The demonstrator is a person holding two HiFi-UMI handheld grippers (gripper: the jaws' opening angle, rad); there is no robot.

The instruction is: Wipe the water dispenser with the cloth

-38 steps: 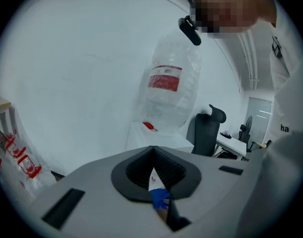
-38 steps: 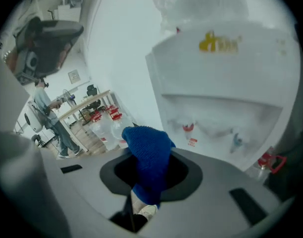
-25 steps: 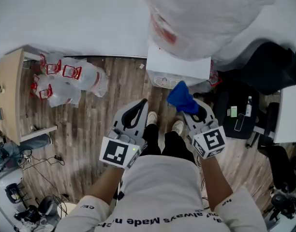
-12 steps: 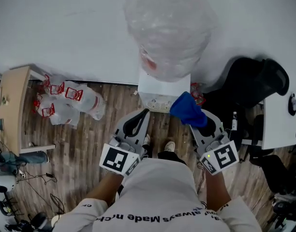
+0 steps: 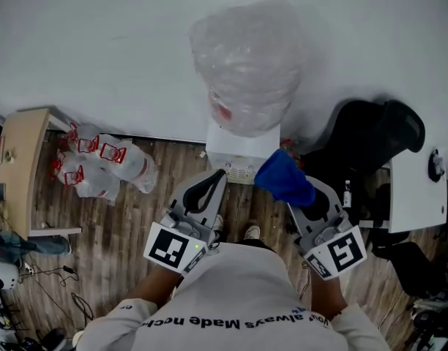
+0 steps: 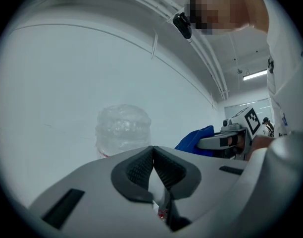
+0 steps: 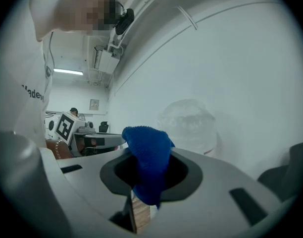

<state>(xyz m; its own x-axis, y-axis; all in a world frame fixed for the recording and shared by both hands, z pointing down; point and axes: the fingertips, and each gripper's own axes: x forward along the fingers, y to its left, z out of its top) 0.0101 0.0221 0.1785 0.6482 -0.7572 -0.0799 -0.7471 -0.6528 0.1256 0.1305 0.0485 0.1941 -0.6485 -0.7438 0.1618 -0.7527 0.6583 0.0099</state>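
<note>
One blue cloth [image 5: 283, 178], clamped in the right gripper's [image 5: 298, 193] jaws, pokes lengthwise out ahead of them. Just beyond stands one water dispenser [image 5: 242, 150], upright, bottle [image 5: 243, 66] on top. The left gripper [image 5: 218, 175] alongside has jaws pressed together, empty.

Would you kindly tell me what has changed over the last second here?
The head view has drawn back, so the water dispenser and its bottle now show whole. The right gripper stays shut on the blue cloth; the left gripper stays shut and empty.
</note>
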